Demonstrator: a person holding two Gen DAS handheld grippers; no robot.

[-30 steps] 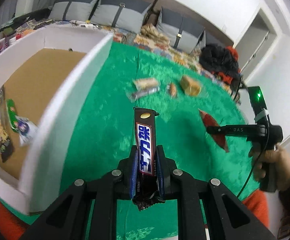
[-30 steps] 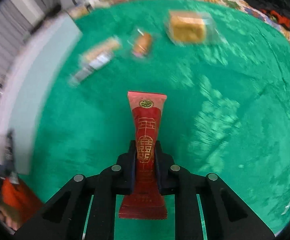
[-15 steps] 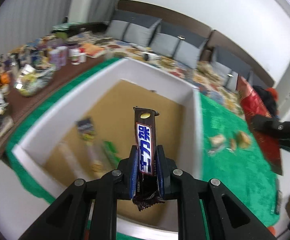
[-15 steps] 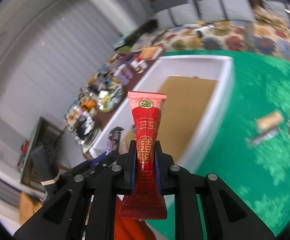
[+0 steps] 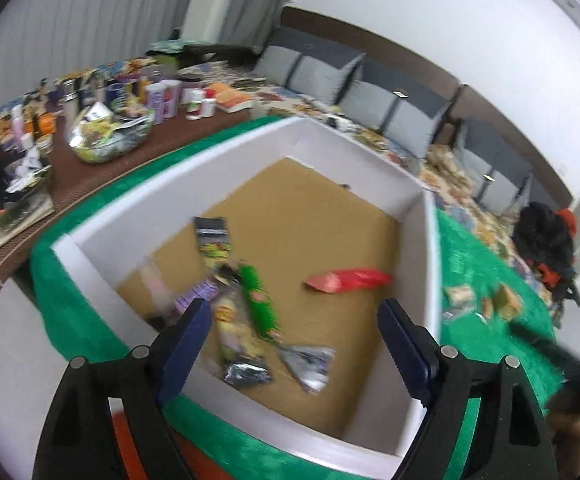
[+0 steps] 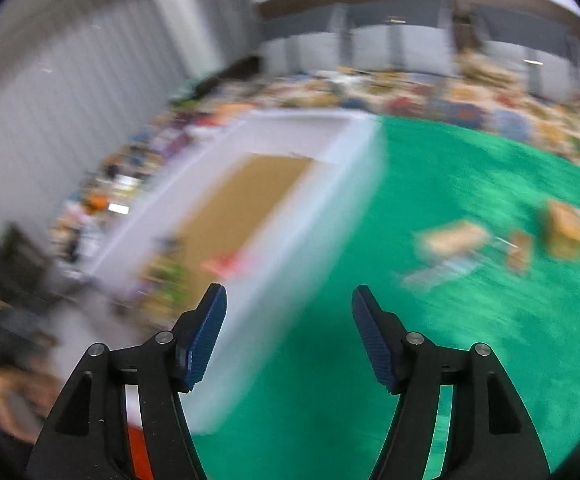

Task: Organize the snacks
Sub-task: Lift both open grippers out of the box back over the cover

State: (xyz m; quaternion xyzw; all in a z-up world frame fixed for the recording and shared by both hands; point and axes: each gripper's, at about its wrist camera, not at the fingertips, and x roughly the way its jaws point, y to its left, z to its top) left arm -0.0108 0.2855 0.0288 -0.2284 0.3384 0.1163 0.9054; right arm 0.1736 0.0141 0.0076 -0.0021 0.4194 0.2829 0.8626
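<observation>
Snacks lie in two groups around the white box [image 5: 429,236]: several wrappers, among them a red packet [image 5: 349,280] and a green one [image 5: 258,300], rest on its brown floor, while a few wrapped pieces [image 5: 485,304] sit outside on the green counter [image 5: 485,264], near the box's right wall. Both the left gripper [image 5: 293,340] and the right gripper [image 6: 288,332] have jaws opening with nothing between them. Such packets are probably light, crinkly and slippery, best pinched flat across the middle or sealed end.
</observation>
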